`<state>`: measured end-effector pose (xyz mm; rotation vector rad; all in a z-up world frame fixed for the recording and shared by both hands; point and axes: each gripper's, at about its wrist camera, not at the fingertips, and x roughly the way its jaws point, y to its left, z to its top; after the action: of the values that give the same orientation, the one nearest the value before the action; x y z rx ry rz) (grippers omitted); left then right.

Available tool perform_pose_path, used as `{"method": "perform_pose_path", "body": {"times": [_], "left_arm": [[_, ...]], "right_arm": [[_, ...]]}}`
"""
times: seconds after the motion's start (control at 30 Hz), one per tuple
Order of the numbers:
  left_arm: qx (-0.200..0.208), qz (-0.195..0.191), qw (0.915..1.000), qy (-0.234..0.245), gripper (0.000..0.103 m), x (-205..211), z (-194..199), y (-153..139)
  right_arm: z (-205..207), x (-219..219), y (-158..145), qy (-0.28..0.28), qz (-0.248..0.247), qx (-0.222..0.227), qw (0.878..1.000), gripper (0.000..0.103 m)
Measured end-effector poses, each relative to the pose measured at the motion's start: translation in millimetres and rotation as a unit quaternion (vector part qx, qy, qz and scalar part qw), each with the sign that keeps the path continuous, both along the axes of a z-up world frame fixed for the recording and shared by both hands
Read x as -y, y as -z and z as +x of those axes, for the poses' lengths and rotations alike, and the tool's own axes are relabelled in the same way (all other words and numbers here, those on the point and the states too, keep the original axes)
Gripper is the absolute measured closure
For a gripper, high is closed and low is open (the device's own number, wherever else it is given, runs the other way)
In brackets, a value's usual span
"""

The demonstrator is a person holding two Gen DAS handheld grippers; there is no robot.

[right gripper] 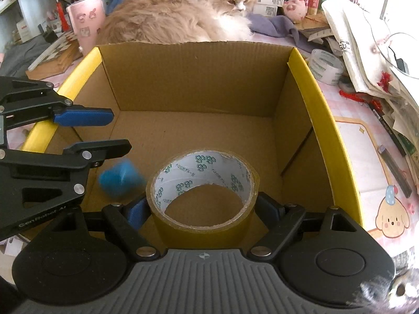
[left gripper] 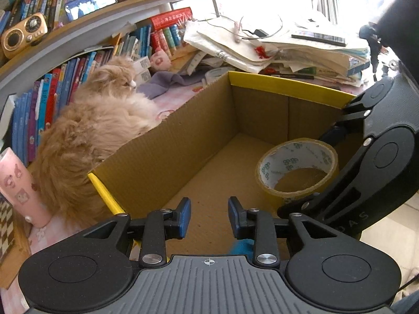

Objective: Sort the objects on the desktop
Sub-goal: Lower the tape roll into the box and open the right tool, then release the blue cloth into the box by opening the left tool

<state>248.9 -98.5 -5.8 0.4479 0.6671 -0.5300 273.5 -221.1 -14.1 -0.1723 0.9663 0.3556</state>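
Observation:
An open cardboard box (left gripper: 167, 154) with yellow rims (right gripper: 324, 120) stands on the desk. My right gripper (right gripper: 201, 209) is shut on a roll of brown packing tape (right gripper: 204, 196) and holds it inside the box; the roll also shows in the left wrist view (left gripper: 298, 167). My left gripper (left gripper: 209, 217) is open and empty over the box's near edge, left of the tape. A blurred blue object (right gripper: 120, 178) is in the box just below the left gripper's fingers (right gripper: 83, 116); its edge shows in the left wrist view (left gripper: 242, 246).
A fluffy ginger cat (right gripper: 183, 13) lies right behind the box (left gripper: 104, 120). A second tape roll (right gripper: 327, 65) and a pile of papers (left gripper: 288, 49) sit at one side. A pink cup (left gripper: 18, 183), a checkered board (right gripper: 60, 49) and bookshelves (left gripper: 52, 86) flank the other.

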Motion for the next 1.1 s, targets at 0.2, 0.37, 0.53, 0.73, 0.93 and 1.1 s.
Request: {"method": "perform_pose_path", "body": {"times": [0.2, 0.37, 0.53, 0.73, 0.93, 1.1], "left_arm": [[0.044, -0.023, 0.9981, -0.036, 0.043, -9.7, -7.6, -11.6], [0.081, -0.061, 0.9929, -0.063, 0.030, -20.1, -13.9, -27.7], [0.114, -0.096, 0.9846, -0.090, 0.017, -27.9, -22.8, -43.1], [0.120, -0.127, 0.9811, -0.083, 0.014, -34.1, -37.9, -52.5], [0.132, -0.126, 0.9811, -0.066, 0.013, -33.3, -63.7, -53.5], [0.143, -0.130, 0.9795, -0.057, 0.013, -38.0, -85.3, -55.4]], "right_arm": [[-8.4, 5.9, -9.2, 0.014, 0.017, 0.023, 0.999, 0.020], [-20.0, 12.3, -24.3, 0.030, 0.039, 0.061, 0.997, 0.020], [-34.6, 15.5, -43.0, 0.046, 0.043, 0.126, 0.990, 0.017], [-47.9, 17.8, -54.5, 0.058, 0.048, 0.147, 0.986, 0.017], [-70.7, 16.6, -58.0, 0.072, 0.044, 0.157, 0.984, 0.017], [-94.6, 15.4, -60.8, 0.083, 0.044, 0.167, 0.981, 0.017]]}}
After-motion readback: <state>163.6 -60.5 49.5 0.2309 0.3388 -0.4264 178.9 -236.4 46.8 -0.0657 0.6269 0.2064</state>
